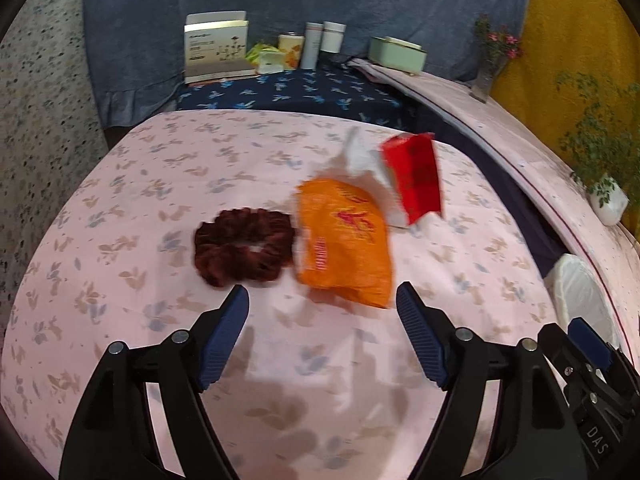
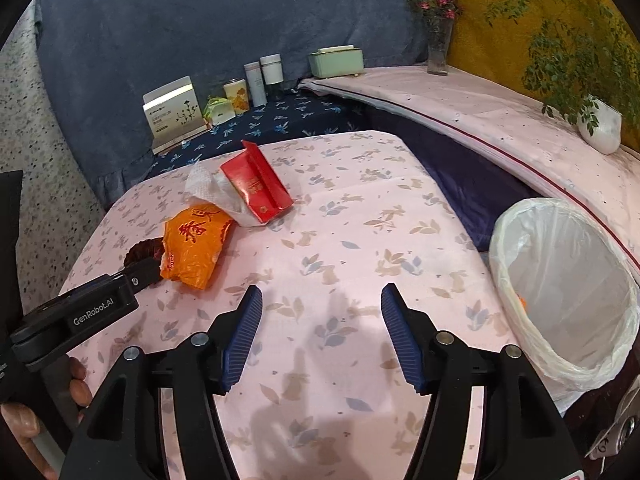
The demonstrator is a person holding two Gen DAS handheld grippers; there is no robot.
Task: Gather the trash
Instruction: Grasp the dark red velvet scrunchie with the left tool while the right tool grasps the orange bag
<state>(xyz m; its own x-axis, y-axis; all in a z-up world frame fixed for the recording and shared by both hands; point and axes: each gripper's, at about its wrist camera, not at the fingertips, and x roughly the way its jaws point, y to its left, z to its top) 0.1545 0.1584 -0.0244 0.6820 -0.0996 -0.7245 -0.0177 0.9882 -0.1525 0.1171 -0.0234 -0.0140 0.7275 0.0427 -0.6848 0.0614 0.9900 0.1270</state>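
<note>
An orange snack wrapper (image 1: 344, 240) lies on the pink floral cloth, also in the right wrist view (image 2: 196, 240). Behind it lie a crumpled white tissue (image 1: 360, 156) (image 2: 212, 192) and an empty red carton (image 1: 416, 176) (image 2: 256, 184). My left gripper (image 1: 322, 300) is open and empty, just short of the wrapper. My right gripper (image 2: 322, 300) is open and empty over bare cloth. A bin with a white liner (image 2: 568, 292) stands at the right, with a small orange scrap inside; its rim shows in the left wrist view (image 1: 580, 292).
A dark red scrunchie (image 1: 244, 244) lies left of the wrapper. Boxes, jars and a green case (image 1: 396, 54) stand at the back on blue cloth. A flower vase (image 2: 438, 48) and a potted plant (image 2: 600, 124) stand on the right ledge.
</note>
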